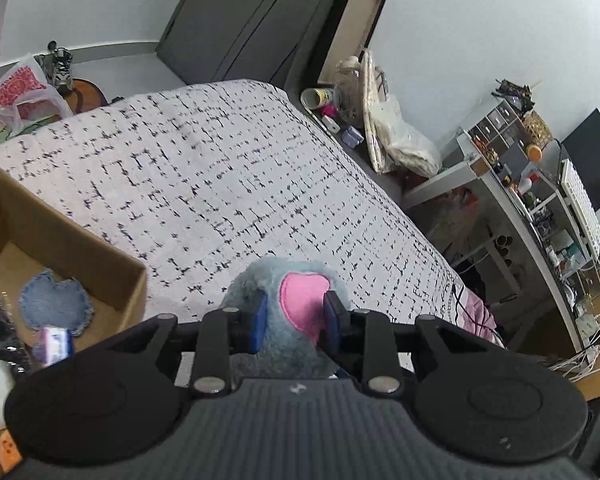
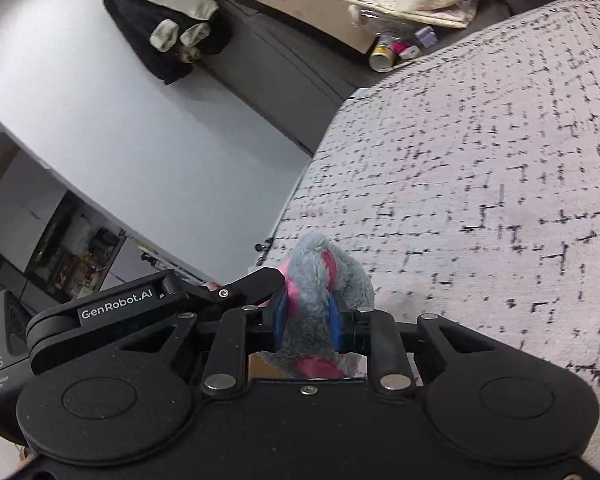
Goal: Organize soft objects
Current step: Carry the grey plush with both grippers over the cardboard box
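My left gripper (image 1: 296,320) is shut on a grey plush toy (image 1: 288,280) with a pink ear patch, held above the patterned bed (image 1: 220,168). My right gripper (image 2: 309,320) is shut on another part of the same grey and pink plush toy (image 2: 320,276). The other gripper's black arm (image 2: 148,304) shows just left of the toy in the right wrist view. An open cardboard box (image 1: 60,236) sits on the bed to the left, holding a blue denim heart-shaped pad (image 1: 56,304) and other small items.
A bedside shelf with cups and bags (image 1: 352,120) stands past the bed's far right corner. A white desk with shelves and a monitor (image 1: 560,200) is on the right. A plastic bag (image 1: 20,96) and shoes lie far left. Clothes hang on a wall (image 2: 168,20).
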Tool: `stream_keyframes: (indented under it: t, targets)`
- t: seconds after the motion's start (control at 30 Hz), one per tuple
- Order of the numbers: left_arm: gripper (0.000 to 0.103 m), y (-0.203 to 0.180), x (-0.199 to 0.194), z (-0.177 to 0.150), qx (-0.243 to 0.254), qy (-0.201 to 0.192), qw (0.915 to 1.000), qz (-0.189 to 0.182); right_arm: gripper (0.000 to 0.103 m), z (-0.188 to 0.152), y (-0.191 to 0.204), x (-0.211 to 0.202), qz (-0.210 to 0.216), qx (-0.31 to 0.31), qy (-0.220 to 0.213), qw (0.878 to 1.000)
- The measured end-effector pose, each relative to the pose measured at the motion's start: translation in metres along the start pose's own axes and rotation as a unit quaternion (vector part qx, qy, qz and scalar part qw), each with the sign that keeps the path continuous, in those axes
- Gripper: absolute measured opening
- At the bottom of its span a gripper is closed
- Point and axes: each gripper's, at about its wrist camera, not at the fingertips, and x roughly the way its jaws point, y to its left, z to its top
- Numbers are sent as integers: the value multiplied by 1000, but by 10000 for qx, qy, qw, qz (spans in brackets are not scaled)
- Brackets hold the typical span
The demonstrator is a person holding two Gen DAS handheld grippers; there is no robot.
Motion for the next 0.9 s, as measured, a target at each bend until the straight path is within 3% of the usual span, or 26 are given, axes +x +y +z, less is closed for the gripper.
stream_keyframes:
  t: [0.27, 0.43, 0.9]
  targets:
    - [29, 8, -38, 6, -14, -212, 9998, 58, 22, -7, 25, -3, 364, -202, 113, 9991]
    - [29, 20, -69, 7, -75, -346, 9988, 335, 22, -23, 48, 3, 611, -380, 293, 9970]
    - [29, 56, -107, 5, -282, -515, 9968, 544, 22, -56, 87, 11, 779, -793, 463, 9927]
